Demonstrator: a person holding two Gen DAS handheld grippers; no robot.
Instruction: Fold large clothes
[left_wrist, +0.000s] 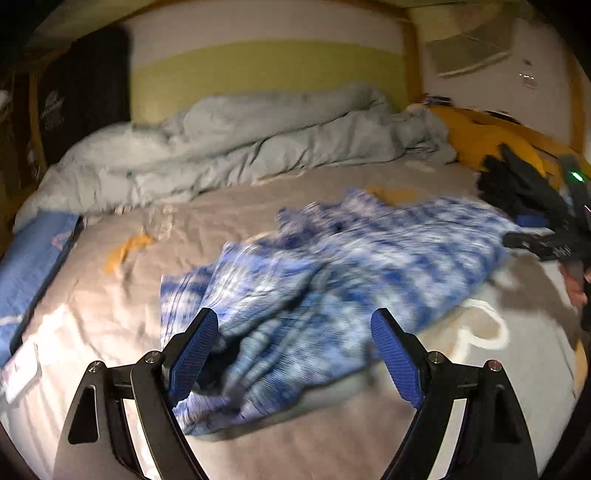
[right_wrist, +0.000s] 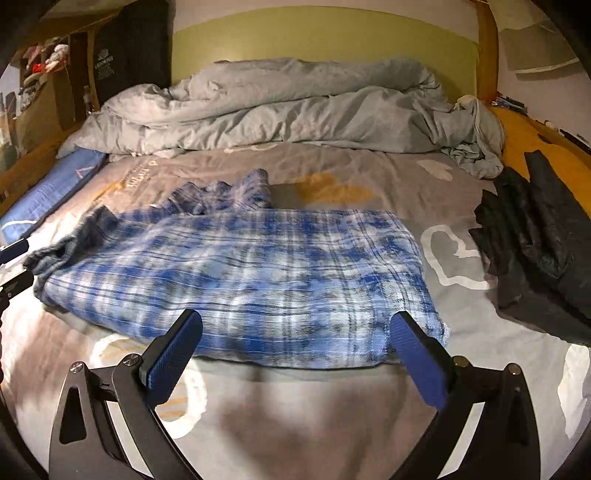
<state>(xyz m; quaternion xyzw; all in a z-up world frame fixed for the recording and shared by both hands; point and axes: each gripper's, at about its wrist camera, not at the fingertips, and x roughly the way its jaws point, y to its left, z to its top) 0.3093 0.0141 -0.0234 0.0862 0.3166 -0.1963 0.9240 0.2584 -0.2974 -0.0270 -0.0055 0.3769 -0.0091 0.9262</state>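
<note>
Garment: blue plaid shirt (right_wrist: 236, 277) lies on the bed (right_wrist: 314, 424), body roughly flattened, left end bunched.
Left gripper (left_wrist: 295, 354): jaws wide open over the crumpled end, gripping nothing.
Right gripper (right_wrist: 295, 354): jaws open at the near hem, empty.
Progress: early; folds apparently remain.
Aside: dark clothes (right_wrist: 535, 236) at the right.

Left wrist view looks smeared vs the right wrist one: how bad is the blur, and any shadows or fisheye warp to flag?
Left wrist view: heavy motion smear on the plaid shirt, while the left gripper stays sharp. Right wrist view: milder blur on the shirt, the grey duvet crisp, a soft shadow on the bedsheet below the right gripper. Both views: dark circular vignette, curved edges, dim warm light.
</note>
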